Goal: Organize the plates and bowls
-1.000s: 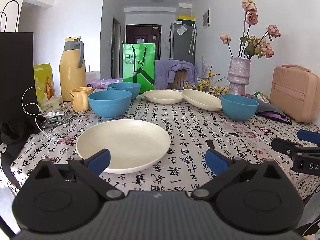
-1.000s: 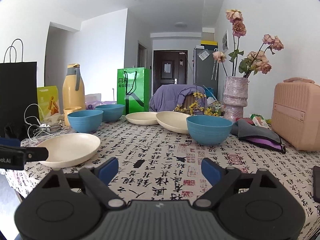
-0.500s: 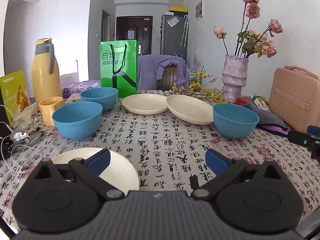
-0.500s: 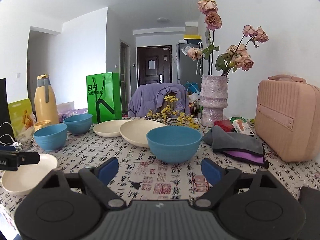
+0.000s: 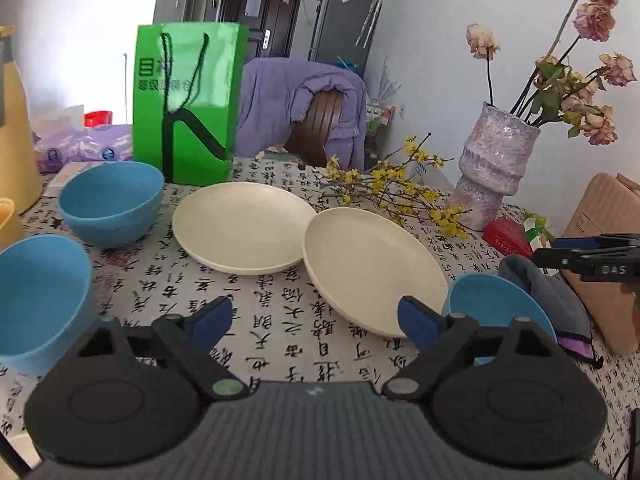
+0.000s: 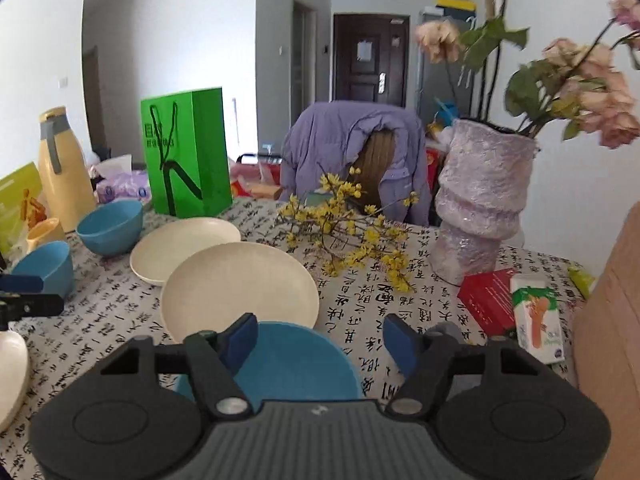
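Both grippers moved in toward the far plates. Right gripper (image 6: 316, 338) jaws just narrowed, apart over the near blue bowl (image 6: 296, 364), contact unclear. Left gripper (image 5: 314, 320) narrowed, empty, near right cream plate (image 5: 368, 272).

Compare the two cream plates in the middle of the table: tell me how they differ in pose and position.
The far plate lies flat on the tablecloth; the near plate sits tilted, its rim resting over the far plate's edge.
The far plate lies beside the green bag; the near plate lies next to the nearest blue bowl and the yellow blossom twigs.
Both are empty, cream, round and shallow, and neither is gripped.
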A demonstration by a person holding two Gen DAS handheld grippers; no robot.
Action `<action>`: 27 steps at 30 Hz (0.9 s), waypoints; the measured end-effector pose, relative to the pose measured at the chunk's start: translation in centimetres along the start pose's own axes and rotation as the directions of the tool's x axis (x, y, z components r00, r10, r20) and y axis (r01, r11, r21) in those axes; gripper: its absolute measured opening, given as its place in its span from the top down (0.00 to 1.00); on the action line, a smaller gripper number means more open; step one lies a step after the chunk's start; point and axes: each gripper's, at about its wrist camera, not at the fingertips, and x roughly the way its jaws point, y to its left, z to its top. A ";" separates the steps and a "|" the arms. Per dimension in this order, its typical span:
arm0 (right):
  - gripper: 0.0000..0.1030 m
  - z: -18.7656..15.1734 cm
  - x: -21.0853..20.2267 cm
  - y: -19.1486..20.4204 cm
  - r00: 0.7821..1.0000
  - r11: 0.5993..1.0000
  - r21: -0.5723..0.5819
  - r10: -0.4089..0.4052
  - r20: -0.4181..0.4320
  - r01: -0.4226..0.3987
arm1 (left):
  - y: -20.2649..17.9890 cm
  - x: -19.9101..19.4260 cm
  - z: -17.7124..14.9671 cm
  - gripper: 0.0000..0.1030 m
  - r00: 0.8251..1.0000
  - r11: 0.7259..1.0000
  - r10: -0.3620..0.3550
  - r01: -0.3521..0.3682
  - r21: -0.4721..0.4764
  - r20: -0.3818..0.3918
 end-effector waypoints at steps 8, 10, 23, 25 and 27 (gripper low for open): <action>0.67 5.1 16.3 -4.2 0.930 0.986 0.074 0.163 -0.329 -0.147 | 0.0 11.0 3.0 0.48 0.985 0.996 -0.013 -0.002 -0.088 -0.175; 0.68 5.2 18.9 -4.0 0.915 0.982 0.083 0.187 -0.358 -0.169 | 0.5 13.0 3.0 0.51 0.976 0.991 0.007 -0.036 -0.126 -0.218; 0.93 4.3 22.9 -2.8 0.891 0.972 0.134 0.232 -0.390 -0.195 | 1.8 15.2 3.3 0.88 0.958 0.966 -0.041 -0.034 -0.256 -0.282; 0.93 4.9 22.5 -2.4 0.899 0.973 0.127 0.227 -0.375 -0.192 | 1.8 14.2 4.0 0.88 0.965 0.966 -0.032 -0.037 -0.255 -0.261; 0.93 5.6 21.9 -1.8 0.908 0.975 0.114 0.220 -0.356 -0.192 | 2.0 13.1 4.5 0.89 0.970 0.966 -0.027 -0.038 -0.258 -0.242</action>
